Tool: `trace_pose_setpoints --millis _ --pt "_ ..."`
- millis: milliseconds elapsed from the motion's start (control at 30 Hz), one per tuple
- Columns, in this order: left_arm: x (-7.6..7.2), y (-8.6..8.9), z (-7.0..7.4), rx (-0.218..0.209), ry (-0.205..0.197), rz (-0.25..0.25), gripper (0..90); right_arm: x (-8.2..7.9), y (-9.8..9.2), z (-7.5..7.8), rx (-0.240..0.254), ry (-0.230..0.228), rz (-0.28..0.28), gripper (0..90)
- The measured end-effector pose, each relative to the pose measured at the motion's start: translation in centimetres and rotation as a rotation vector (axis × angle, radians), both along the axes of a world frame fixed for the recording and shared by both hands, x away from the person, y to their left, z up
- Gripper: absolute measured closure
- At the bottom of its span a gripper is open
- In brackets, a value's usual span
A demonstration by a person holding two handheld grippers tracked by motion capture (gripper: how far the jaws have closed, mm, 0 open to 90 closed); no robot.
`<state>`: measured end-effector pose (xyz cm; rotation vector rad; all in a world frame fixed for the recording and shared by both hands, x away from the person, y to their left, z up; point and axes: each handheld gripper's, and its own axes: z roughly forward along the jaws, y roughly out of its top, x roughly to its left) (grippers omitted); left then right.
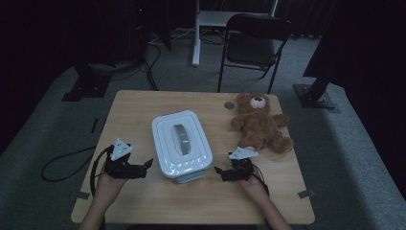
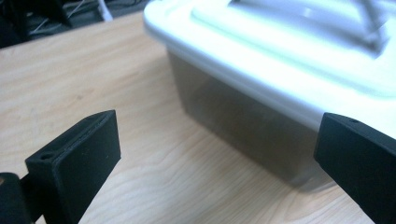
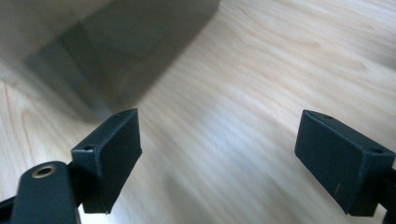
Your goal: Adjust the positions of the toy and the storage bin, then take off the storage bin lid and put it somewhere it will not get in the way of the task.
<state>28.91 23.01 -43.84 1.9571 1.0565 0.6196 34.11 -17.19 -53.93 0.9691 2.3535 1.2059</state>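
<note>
A white lidded plastic box (image 1: 181, 143) with a grey handle (image 1: 180, 139) on its lid stands in the middle of the wooden table (image 1: 143, 105). My left gripper (image 1: 149, 163) sits just left of the box's near corner, jaws open and pointing at it. In the left gripper view the box (image 2: 261, 60) is close ahead, and nothing lies between the jaws. My right gripper (image 1: 218, 170) is just right of the box's near end, open and empty. The box's clear side (image 3: 116, 42) appears at the upper left of the right gripper view.
A brown teddy bear (image 1: 261, 122) lies on the table's far right part, behind the right gripper. A dark round cap (image 1: 229, 105) is set in the tabletop near the bear's head. A black chair (image 1: 251, 45) stands beyond the table on the grey floor.
</note>
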Motion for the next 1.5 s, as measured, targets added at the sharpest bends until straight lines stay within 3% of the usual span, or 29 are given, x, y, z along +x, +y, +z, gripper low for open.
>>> trace_pose_setpoints --millis 133,233,367,567,667,1133,1367,1500 --pt "0.0 -0.9 1.2 -0.026 0.003 -0.036 1.4 -1.3 -2.1 -0.1 -0.004 -0.002 -0.031 13.8" --pt "0.2 -1.9 1.8 -0.007 0.001 -0.045 1.4 -2.4 -4.0 -0.2 -0.012 -0.010 -0.068 13.8" --pt "0.7 -3.4 2.5 0.019 0.032 -0.055 1.4 -3.4 -6.2 -0.2 0.007 -0.004 -0.116 13.8" --pt "1.9 -5.5 3.0 0.013 0.076 -0.076 1.4 -4.6 -9.2 -0.4 0.002 -0.011 -0.205 13.8" --pt "2.5 -6.8 3.1 0.032 0.082 -0.078 1.4 -4.9 -10.8 -0.6 0.006 -0.003 -0.246 13.8" --pt "3.5 -9.5 4.0 0.027 0.075 -0.071 1.5 -6.2 -13.9 -1.3 0.000 0.012 -0.337 13.8" --pt "4.2 -10.5 3.8 0.042 0.085 -0.055 1.5 -6.1 -15.2 -1.6 -0.010 0.061 -0.453 13.8" --pt "4.5 -11.0 3.7 0.048 0.095 -0.060 1.4 -6.1 -15.3 -1.7 -0.035 0.101 -0.462 13.7"
